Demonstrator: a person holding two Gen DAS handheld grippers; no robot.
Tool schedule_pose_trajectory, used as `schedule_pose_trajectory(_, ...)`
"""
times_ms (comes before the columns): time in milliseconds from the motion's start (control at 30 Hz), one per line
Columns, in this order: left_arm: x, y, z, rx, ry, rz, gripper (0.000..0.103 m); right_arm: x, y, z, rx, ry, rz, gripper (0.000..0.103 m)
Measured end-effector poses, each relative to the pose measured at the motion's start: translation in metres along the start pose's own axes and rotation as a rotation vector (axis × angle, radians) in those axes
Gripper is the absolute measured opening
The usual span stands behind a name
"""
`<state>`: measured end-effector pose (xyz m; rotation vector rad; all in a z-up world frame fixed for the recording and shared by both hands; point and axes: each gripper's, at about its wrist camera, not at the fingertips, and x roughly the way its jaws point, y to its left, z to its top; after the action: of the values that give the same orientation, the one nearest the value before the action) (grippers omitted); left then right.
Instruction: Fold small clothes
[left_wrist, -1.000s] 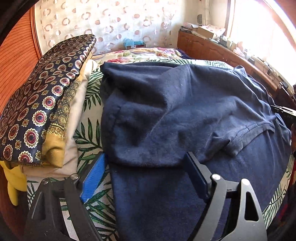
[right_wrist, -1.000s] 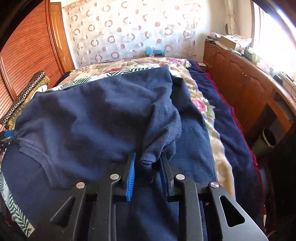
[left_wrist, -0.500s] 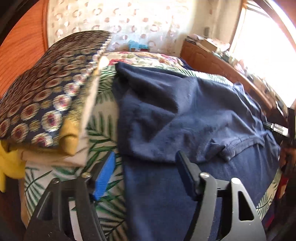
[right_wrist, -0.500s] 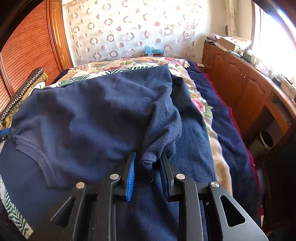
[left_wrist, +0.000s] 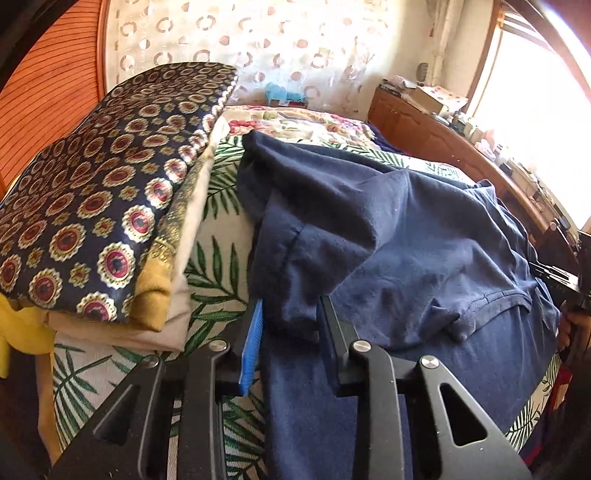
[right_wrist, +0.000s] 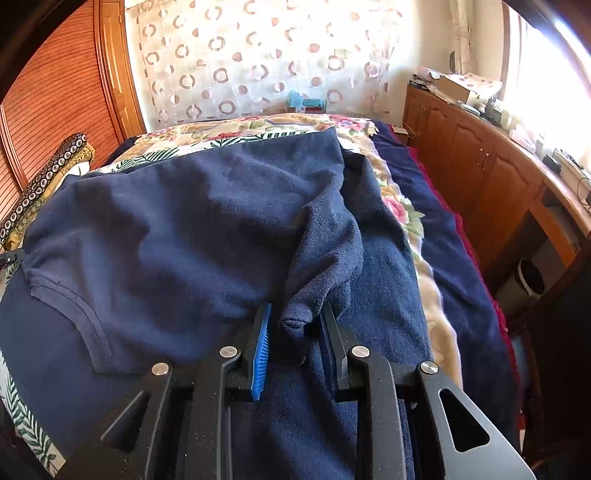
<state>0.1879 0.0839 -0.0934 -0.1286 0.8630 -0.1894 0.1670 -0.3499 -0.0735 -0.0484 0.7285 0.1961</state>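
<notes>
1. Gripping a bunched corner of the navy shirt (left_wrist: 406, 229), the left gripper (left_wrist: 291, 325) sits low in its frame; its jaws have just been closing and now stand narrow with cloth between them.
2. Low centre in its own view, the right gripper (right_wrist: 295, 325) is pinched narrow on the opposite corner.
3. The shirt lies spread across the bed (right_wrist: 436, 306), its neckline (right_wrist: 74, 310) at lower left of the right view, body stretching toward the upper frame.
4. Both held corners lie nearest the jaws, so the fold probably carries them toward the upper frame, beside the folded pile (left_wrist: 103, 221) at left.
</notes>
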Motion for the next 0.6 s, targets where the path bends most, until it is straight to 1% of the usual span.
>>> schedule_pose_trajectory(33,0.000,-0.001,0.001,0.001,0.002,-0.019,0.005,0.000,0.000,0.000,0.000,0.000,-0.001,0.025)
schedule_pose_trajectory(67,0.000,-0.002,0.001,-0.004,-0.001,-0.021,0.005,0.000,0.000,0.000,0.000,0.000,0.000,0.025)
schedule_pose_trajectory(200,-0.019,-0.006,0.004,0.012,-0.076,-0.003,0.004,0.000,0.001,0.000,0.000,0.000,0.000,0.025)
schedule_pose_trajectory(300,-0.032,-0.013,0.007,0.025,-0.116,-0.004,0.004,0.000,0.000,0.000,0.003,0.000,0.003,0.025)
schedule_pose_trajectory(500,-0.052,-0.021,0.007,0.031,-0.175,-0.033,0.003,-0.001,0.000,-0.001,0.004,-0.001,0.006,0.025)
schedule_pose_trajectory(533,-0.053,-0.023,0.005,0.031,-0.180,-0.040,0.003,-0.001,0.001,-0.001,0.002,-0.001,0.003,0.023)
schedule_pose_trajectory(600,-0.055,-0.025,0.004,0.032,-0.188,-0.042,0.003,-0.002,0.001,0.000,0.007,-0.002,-0.007,0.013)
